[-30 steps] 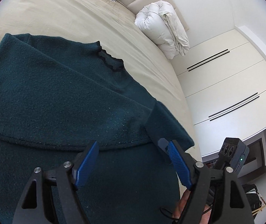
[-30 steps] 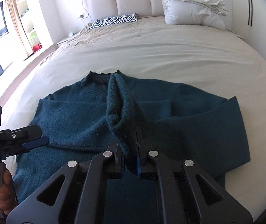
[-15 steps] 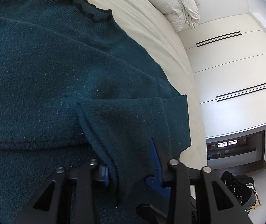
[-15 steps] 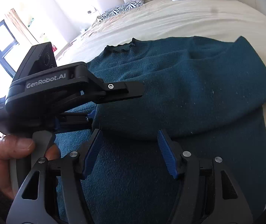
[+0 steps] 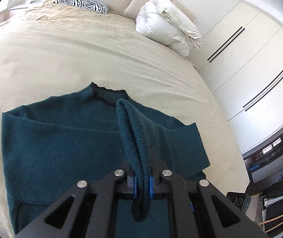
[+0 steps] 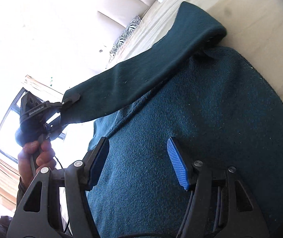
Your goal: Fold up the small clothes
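Observation:
A dark teal knit sweater [image 5: 66,146] lies on the beige bed [image 5: 62,45], neck toward the headboard, one sleeve folded across its chest. My left gripper [image 5: 142,186] is shut on the cuff of the other sleeve [image 5: 135,138] and holds it lifted above the sweater. In the right wrist view that sleeve [image 6: 141,73] stretches up from the sweater body [image 6: 211,138] to the left gripper [image 6: 70,101] in a hand. My right gripper [image 6: 139,164] is open and empty, close over the sweater body.
A rolled white duvet [image 5: 167,31] and a zebra-print pillow [image 5: 81,4] lie at the headboard. White wardrobe doors [image 5: 250,63] stand right of the bed. A bright window [image 6: 8,130] is on the left.
My right gripper let go of the sleeve and opened. My left gripper closed on the sleeve cuff and lifted it above the sweater.

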The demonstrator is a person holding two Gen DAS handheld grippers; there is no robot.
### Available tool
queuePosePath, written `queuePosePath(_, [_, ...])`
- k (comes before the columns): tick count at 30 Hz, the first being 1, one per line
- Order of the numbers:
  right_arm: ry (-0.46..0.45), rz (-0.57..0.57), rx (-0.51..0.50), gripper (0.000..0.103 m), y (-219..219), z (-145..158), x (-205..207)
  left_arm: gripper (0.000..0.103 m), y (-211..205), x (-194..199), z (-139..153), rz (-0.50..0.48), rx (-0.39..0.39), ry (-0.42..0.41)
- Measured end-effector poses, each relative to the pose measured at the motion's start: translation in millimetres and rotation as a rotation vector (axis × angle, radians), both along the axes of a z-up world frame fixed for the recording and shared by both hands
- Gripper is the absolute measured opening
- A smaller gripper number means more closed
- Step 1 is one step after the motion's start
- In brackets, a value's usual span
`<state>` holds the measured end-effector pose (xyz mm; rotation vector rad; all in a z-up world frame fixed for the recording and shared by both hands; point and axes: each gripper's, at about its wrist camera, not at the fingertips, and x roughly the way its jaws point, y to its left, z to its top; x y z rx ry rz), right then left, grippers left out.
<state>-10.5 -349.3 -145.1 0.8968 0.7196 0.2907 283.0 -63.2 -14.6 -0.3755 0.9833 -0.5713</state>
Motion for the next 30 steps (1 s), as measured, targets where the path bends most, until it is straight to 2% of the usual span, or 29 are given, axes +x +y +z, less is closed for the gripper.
queuePosePath(7, [-0.001, -0.003, -0.010, 0.060, -2.9, -2.1, -1.0, 0.009, 51.5, 27.9, -41.6, 0.083, 0.060, 0.072])
queuePosePath(15, [0.022, -0.007, -0.014, 0.060, -3.7, -0.7, 1.5, 0.010, 57.7, 30.6, -88.3, 0.099, 0.066, 0.138])
queuePosePath(20, [0.022, -0.042, 0.023, 0.062, -11.7, 31.1, 7.4, 0.015, 64.9, 33.6, -96.4, 0.083, 0.022, 0.135])
queuePosePath(23, [-0.001, -0.043, 0.040, 0.062, -23.8, 59.1, 29.7, 0.016, 71.4, 35.0, -100.0, 0.076, -0.020, 0.137])
queuePosePath(25, [-0.005, -0.028, 0.056, 0.062, -30.9, 74.2, 59.3, 0.018, 73.3, 33.5, -98.8, 0.071, -0.036, 0.116])
queuePosePath(28, [0.008, -0.034, 0.070, 0.062, -47.4, 82.7, 103.2, 0.020, 76.4, 32.6, -98.0, 0.070, -0.041, 0.079])
queuePosePath(30, [0.025, -0.027, 0.116, 0.062, -60.8, 78.1, 129.9, 0.020, 78.4, 34.6, -98.6, 0.075, -0.050, 0.067])
